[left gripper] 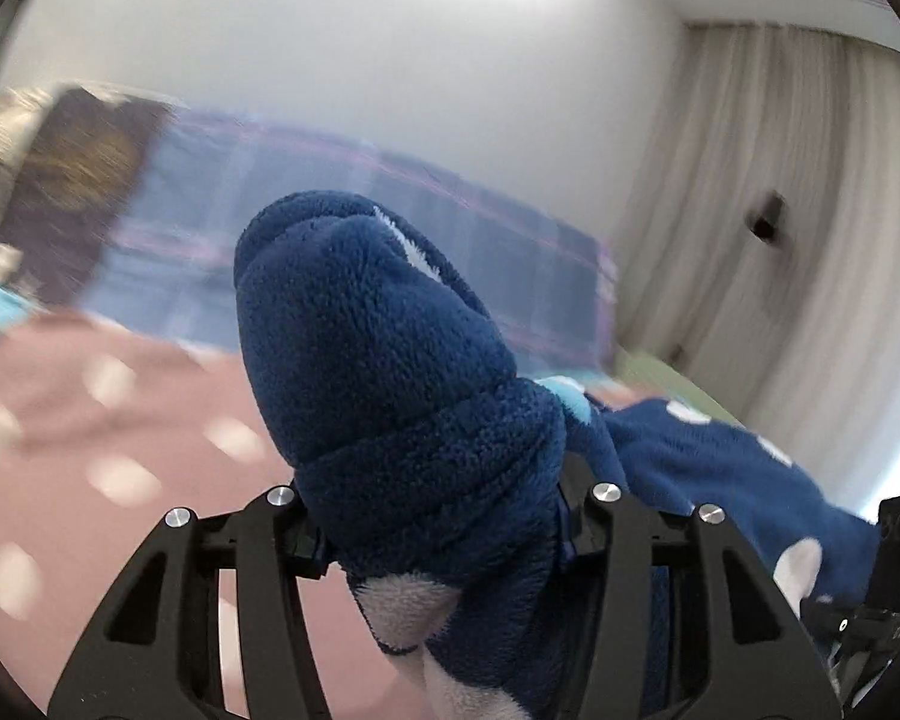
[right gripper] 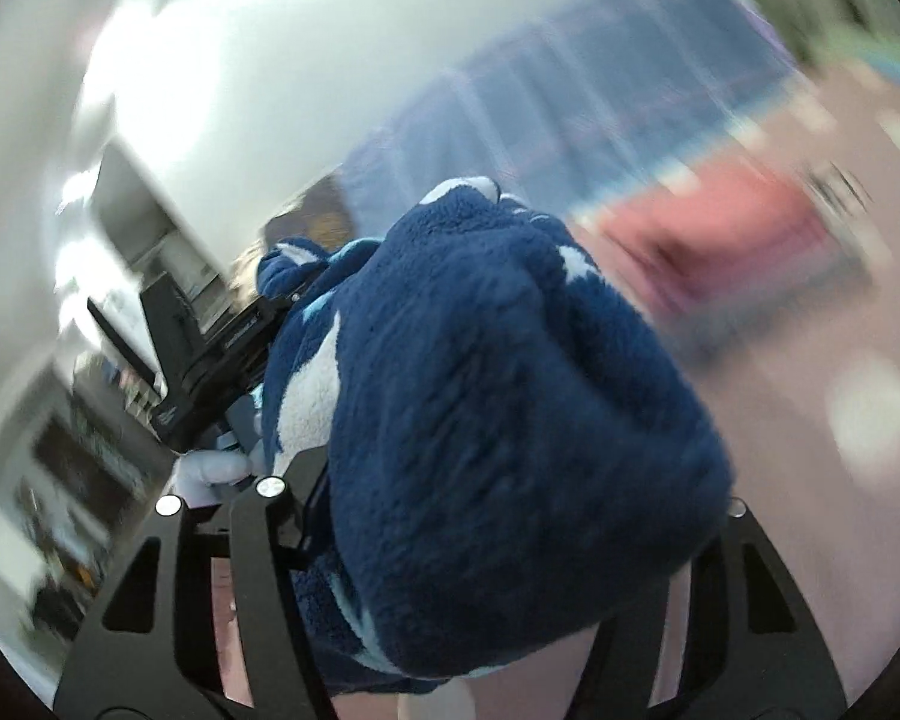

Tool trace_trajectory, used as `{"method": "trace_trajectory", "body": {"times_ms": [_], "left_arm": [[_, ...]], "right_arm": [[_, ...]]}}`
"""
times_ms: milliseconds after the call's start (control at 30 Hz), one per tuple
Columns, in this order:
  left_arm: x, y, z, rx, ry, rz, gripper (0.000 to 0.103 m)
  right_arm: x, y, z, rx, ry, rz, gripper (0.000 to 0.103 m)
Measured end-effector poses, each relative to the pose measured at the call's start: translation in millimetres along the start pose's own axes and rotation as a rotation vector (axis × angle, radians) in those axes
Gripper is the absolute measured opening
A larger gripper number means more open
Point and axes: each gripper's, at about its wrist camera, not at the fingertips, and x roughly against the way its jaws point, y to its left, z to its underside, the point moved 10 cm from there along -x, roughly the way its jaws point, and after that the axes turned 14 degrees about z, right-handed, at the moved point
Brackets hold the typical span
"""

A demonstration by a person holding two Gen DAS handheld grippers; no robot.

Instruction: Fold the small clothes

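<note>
Plush navy fleece garment [left gripper: 390,372] bunches thick between both grippers' fingers [left gripper: 615,570].

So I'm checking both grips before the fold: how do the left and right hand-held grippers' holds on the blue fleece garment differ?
The left hand-held gripper clamps a narrow bunched roll of the blue fleece garment; the right hand-held gripper clamps a fatter wad that hides its fingers. The left view sits nearly level; the right is strongly tilted. Both are shut on the same lifted garment above the pink dotted bedspread.

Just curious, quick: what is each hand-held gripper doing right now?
Left hand-held gripper: closed on the blue fleece garment.
Right hand-held gripper: closed on the same garment.
</note>
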Motion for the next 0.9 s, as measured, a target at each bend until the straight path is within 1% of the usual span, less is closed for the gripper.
{"method": "trace_trajectory", "body": {"times_ms": [33,67,100,167,200,267,300,333,367,400,433,467,500,533,567,600,633,667,700,733,767,800,867,900], "left_arm": [[5,25,-21,0.007,-0.035,-0.059,0.053],[7,39,-30,0.017,-0.051,-0.089,0.053],[6,57,-40,0.031,-0.069,-0.125,0.053],[3,92,-53,0.048,-0.097,-0.200,0.054],[-2,111,-56,0.060,-0.116,-0.238,0.055],[-13,137,-55,0.079,-0.136,-0.275,0.057],[-19,150,-50,0.092,-0.137,-0.292,0.057],[-29,168,-40,0.117,-0.125,-0.310,0.060],[-39,186,-25,0.143,-0.097,-0.329,0.067],[-56,209,-12,0.169,-0.048,-0.358,0.070],[-75,233,21,0.210,0.053,-0.393,0.072],[-93,250,50,0.241,0.150,-0.425,0.072],[-104,266,82,0.260,0.247,-0.476,0.075],[-110,278,105,0.309,0.256,-0.461,0.080],[-106,281,101,0.399,0.199,-0.370,0.084],[-100,283,97,0.429,0.160,-0.327,0.087],[-99,287,100,0.459,0.171,-0.309,0.088],[-97,287,100,0.459,0.172,-0.314,0.088],[-96,286,99,0.446,0.164,-0.323,0.088],[-91,280,94,0.413,0.154,-0.349,0.088],[-86,275,90,0.385,0.146,-0.372,0.088],[-80,270,86,0.354,0.131,-0.387,0.088],[-63,254,77,0.290,0.090,-0.381,0.088],[-53,240,71,0.257,0.084,-0.370,0.088]], "right_arm": [[-21,17,-21,0.047,0.001,-0.024,0.062],[-36,26,-34,0.074,0.004,-0.038,0.062],[-61,40,-52,0.108,0.013,-0.054,0.062],[-101,56,-76,0.148,0.031,-0.052,0.062],[-126,62,-87,0.144,0.049,-0.048,0.062],[-161,68,-99,0.132,0.075,-0.045,0.063],[-187,69,-104,0.139,0.084,-0.037,0.065],[-200,68,-106,0.143,0.090,-0.028,0.066],[-218,64,-104,0.146,0.103,-0.013,0.069],[-243,53,-96,0.144,0.137,0.012,0.074],[-271,35,-82,0.130,0.189,0.058,0.077],[-289,24,-72,0.114,0.226,0.103,0.083],[-317,-5,-46,0.094,0.301,0.201,0.083],[-335,-25,-25,0.073,0.343,0.241,0.086],[-342,-39,-16,0.007,0.307,0.215,0.088],[-343,-49,-9,-0.098,0.264,0.103,0.090],[-340,-51,-10,-0.104,0.250,0.082,0.090],[-336,-49,-12,-0.086,0.236,0.091,0.090],[-332,-45,-13,-0.060,0.220,0.119,0.092],[-328,-44,-15,-0.030,0.192,0.159,0.092],[-318,-41,-20,0.011,0.147,0.219,0.092],[-311,-39,-21,0.033,0.122,0.251,0.092],[-285,-28,-23,0.071,0.078,0.274,0.092],[-260,-23,-22,0.102,0.037,0.277,0.092]]}}
